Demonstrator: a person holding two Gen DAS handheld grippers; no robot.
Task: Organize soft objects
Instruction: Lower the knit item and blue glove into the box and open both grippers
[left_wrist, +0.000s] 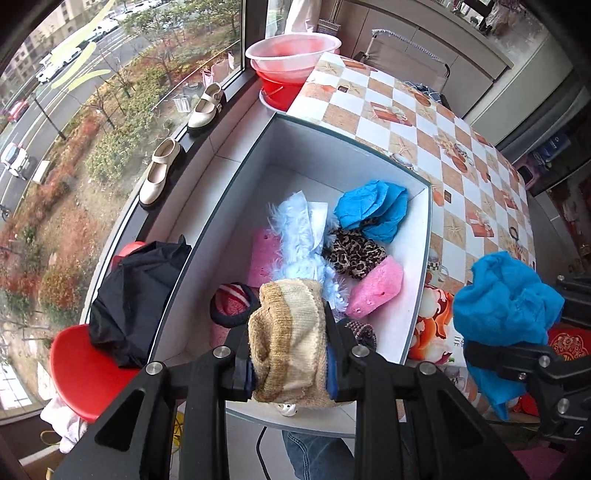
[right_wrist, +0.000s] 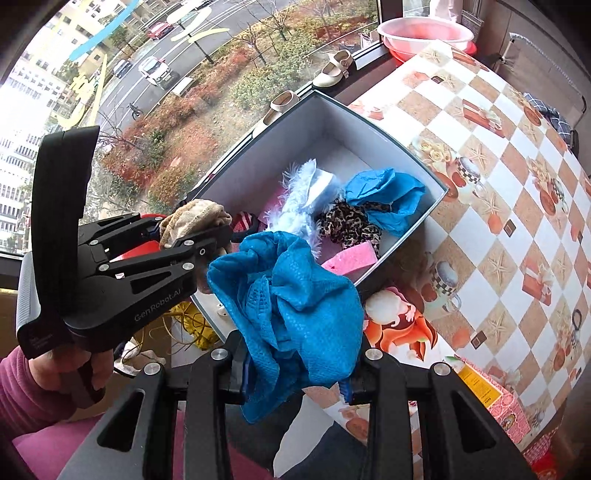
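My left gripper (left_wrist: 290, 363) is shut on a beige knitted piece (left_wrist: 288, 343) above the near end of a white box (left_wrist: 236, 173). The box (right_wrist: 424, 177) holds a blue cloth (left_wrist: 373, 206), a fluffy light-blue piece (left_wrist: 301, 236), a leopard-print scrunchie (left_wrist: 352, 253), pink sponges (left_wrist: 375, 288) and a striped band (left_wrist: 232, 302). My right gripper (right_wrist: 295, 369) is shut on a crumpled blue cloth (right_wrist: 291, 295), held just right of the box's near corner. It also shows in the left wrist view (left_wrist: 506, 306). The left gripper (right_wrist: 195, 236) shows in the right wrist view.
The box sits on a table with a checkered cloth (left_wrist: 406, 110). Red and pink basins (left_wrist: 291, 55) stand at the far end. Two cream shoes (left_wrist: 159, 173) rest on the window sill. A red stool (left_wrist: 85, 369) with a black garment (left_wrist: 136, 295) stands left.
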